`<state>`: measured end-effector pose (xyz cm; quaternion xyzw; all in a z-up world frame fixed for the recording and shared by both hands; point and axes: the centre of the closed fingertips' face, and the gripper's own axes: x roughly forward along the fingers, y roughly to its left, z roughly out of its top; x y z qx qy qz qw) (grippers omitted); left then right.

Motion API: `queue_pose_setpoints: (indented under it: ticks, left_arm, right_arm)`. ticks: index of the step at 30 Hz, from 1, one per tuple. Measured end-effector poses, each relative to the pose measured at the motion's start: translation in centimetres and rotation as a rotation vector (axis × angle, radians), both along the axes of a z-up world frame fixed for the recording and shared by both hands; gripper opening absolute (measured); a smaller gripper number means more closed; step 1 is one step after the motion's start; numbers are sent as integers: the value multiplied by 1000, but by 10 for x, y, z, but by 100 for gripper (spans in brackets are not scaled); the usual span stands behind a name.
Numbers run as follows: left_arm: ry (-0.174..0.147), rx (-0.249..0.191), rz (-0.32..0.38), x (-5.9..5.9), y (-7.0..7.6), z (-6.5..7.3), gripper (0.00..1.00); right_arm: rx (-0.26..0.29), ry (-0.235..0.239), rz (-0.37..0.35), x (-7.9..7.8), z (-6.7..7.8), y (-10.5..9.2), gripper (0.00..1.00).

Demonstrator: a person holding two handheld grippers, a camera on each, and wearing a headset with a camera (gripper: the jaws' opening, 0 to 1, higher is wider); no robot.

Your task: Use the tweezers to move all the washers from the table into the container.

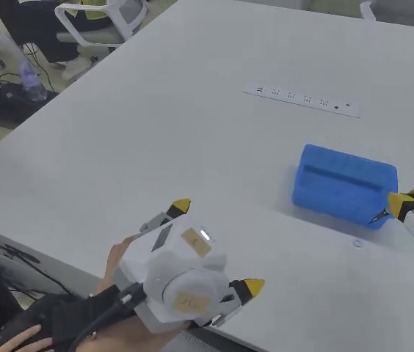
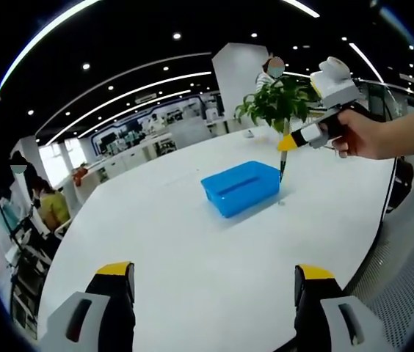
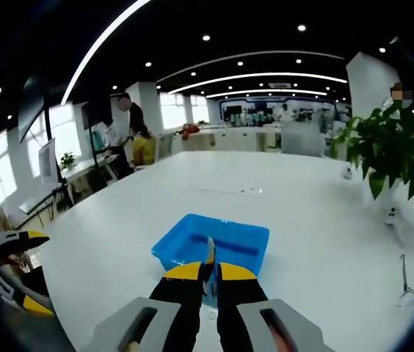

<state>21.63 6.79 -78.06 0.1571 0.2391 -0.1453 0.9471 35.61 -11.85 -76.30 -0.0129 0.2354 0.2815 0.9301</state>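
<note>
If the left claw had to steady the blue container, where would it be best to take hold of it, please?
Probably the rim of the long wall nearest the left claw, coming from above, one jaw inside and one outside. The blue container is an open tray with thin upright walls, and the right claw holds the tweezers at its far end.

Blue plastic container (image 1: 345, 183), matt white table (image 1: 192, 132)

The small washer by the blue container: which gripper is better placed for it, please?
Right: the right gripper holds thin metal tweezers near the small washer; the open left gripper is farther.
</note>
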Motion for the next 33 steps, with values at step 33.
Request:
queue_pose_setpoints:
  ticks: [33]
  left_arm:
    - [6,-10,0,2,-1,-4,99]
  right_arm:
    - [-85,58,2,4,-45,1,3]
